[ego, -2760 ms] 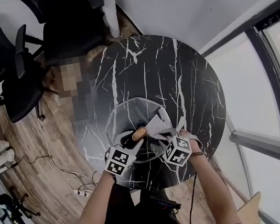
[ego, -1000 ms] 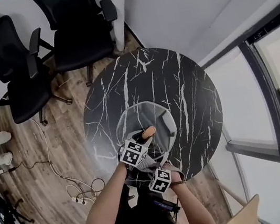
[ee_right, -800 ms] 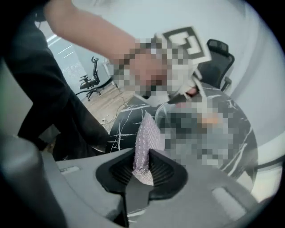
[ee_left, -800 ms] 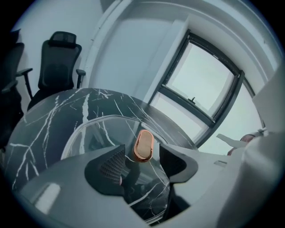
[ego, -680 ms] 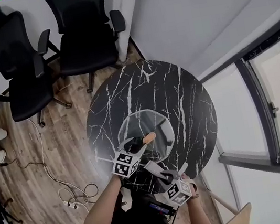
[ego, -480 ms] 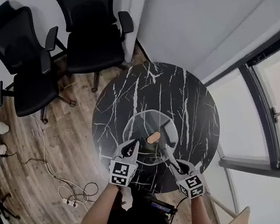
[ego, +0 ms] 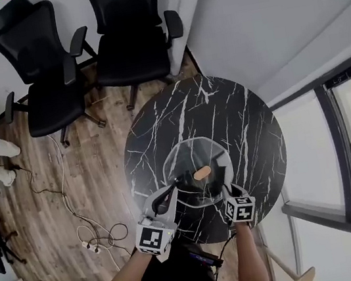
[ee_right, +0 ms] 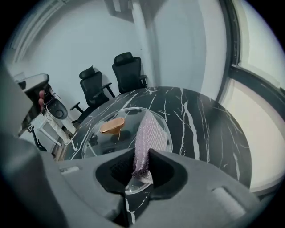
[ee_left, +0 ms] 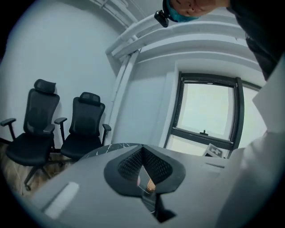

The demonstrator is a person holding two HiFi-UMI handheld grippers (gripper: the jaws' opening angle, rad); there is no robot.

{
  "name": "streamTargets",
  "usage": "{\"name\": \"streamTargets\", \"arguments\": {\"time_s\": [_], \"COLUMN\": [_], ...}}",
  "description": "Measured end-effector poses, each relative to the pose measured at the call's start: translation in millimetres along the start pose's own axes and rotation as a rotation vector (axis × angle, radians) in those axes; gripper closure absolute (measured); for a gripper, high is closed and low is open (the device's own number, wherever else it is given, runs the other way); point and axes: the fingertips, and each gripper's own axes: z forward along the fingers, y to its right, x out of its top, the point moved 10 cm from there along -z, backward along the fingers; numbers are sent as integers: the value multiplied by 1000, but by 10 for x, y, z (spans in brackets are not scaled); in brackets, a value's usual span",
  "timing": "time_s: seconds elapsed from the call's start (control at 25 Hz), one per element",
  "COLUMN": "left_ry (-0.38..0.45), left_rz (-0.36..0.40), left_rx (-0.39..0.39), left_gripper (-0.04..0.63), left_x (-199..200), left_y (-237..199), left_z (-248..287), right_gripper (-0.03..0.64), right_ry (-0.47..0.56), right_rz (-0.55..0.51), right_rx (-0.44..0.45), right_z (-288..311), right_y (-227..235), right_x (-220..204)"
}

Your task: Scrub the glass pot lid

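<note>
You have one glass pot lid (ego: 189,161) to deal with. It lies flat, near your edge of the single round black marbled surface (ego: 237,113), with its one wooden knob (ego: 201,173) facing up.

You carry two claws. Your left claw (ee_left: 142,153) has just closed, its jaws are together with nothing between them, and it is raised clear of the surface, pointing across the room towards the window. Your right claw (ee_right: 141,165) is clamped on the one purple mesh scrub cloth (ee_right: 149,131), which stands up out of the jaws over the near rim of the lid. Whether the cloth touches the glass cannot be told.

Two black office chairs (ego: 45,78) (ego: 136,43) stand side by side on the wooden floor (ego: 69,181) beyond the surface, and loose cables (ego: 98,235) lie on that floor to your left.
</note>
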Motion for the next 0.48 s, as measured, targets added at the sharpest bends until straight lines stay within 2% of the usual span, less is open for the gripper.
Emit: {"name": "streamTargets", "arguments": {"time_s": [0.24,0.48], "left_ry": [24,6], "left_rz": [-45,-25], "left_rx": [11,69], "left_gripper": [595,595], "left_x": [146,79], "left_y": [-38,-225], "left_z": [-205,-299], "right_gripper": [541,541], "right_ry": [-81,-117], "right_rz": [-10,-80], "right_rx": [44,53], "right_z": [310,450], "right_y": [46,125], "right_x": [121,348]}}
